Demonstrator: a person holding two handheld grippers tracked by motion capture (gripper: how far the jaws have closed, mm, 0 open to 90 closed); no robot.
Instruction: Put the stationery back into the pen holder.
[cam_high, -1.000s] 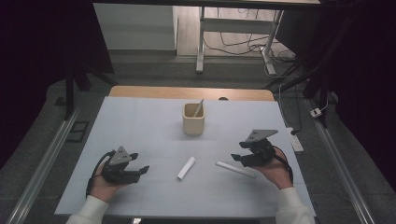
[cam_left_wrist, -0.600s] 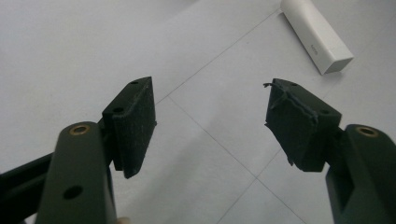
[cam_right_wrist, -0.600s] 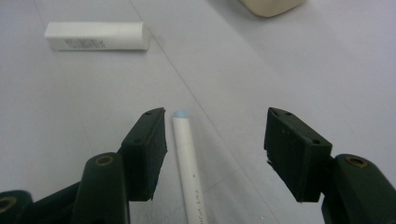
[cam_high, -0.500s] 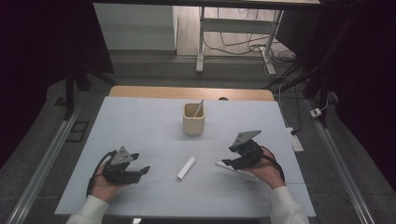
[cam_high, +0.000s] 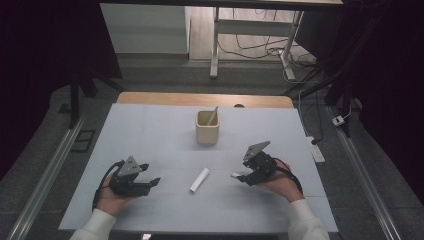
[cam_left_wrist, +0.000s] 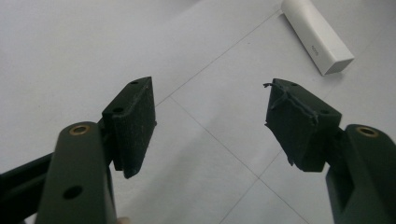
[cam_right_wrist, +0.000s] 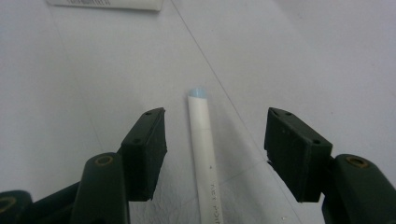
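Straddling slim white pen (cam_right_wrist: 204, 154), right gripper (cam_right_wrist: 212, 154) gapes wide, matte black pads untouching; left gripper (cam_left_wrist: 212, 126) wide, empty.

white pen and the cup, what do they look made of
Pen: probably smooth matte plastic, even white barrel with small grey print and a pale blue tip. Cup: maybe glazed ceramic or plastic, thick square cream walls with a dull sheen; too far to tell.
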